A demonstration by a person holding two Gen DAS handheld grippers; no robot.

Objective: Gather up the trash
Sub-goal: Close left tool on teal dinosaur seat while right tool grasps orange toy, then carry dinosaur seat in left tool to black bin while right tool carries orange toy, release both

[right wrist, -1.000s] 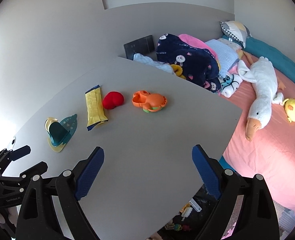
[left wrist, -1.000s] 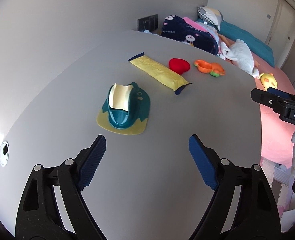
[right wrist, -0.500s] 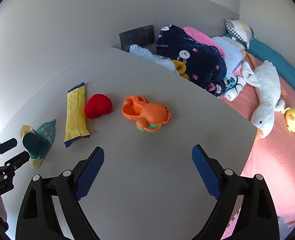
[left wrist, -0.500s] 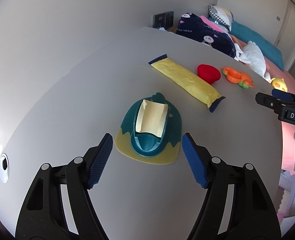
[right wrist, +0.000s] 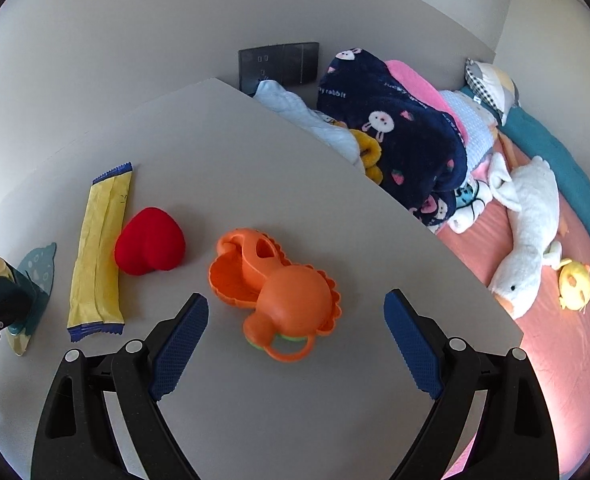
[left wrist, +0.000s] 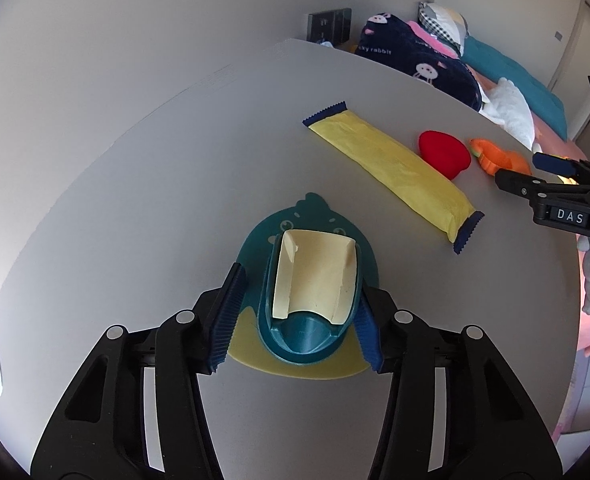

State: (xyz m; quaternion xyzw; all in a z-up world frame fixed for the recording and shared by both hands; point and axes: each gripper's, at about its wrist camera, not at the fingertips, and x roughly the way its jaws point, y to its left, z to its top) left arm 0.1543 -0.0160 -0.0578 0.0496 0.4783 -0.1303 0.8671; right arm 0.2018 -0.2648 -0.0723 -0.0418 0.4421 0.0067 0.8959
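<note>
**Left claw brackets the teal dustpan; right claw waits over the orange toy**

Left wrist view: the left gripper (left wrist: 297, 316) sits low on the grey table (left wrist: 155, 184) with its blue pads either side of the raised handle of the teal dustpan (left wrist: 309, 280), a small dinosaur-shaped scoop with a cream inner panel and a yellow lip; the right-hand pad looks to be touching the handle, the left-hand pad stands just beside it with a sliver of gap, so the claw is narrowed but not yet clenched on anything; beyond it lies the yellow wrapper (left wrist: 395, 170), flat and slantwise, with the red heart toy (left wrist: 445, 154) just past its far edge; the right gripper's body shows at the picture's right edge.

Right wrist view: the right gripper (right wrist: 295, 344) hangs released, jaws spread wide, above the table; the orange toy (right wrist: 275, 288) lies between and just ahead of its fingers, untouched; the wrapper (right wrist: 99, 252) lies to the left, near the heart toy (right wrist: 151, 246), and the dustpan (right wrist: 19, 296) stands at the far left edge; a bed with blankets and a white plush goose (right wrist: 529, 232) lies beyond the table.

Judgement: the step in hand is taking up the dustpan as the collecting tool; the trash itself, most likely the wrapper, rests untouched on the table; the next move calls for closing the left claw squarely on the handle, then lifting without tipping the scoop.
</note>
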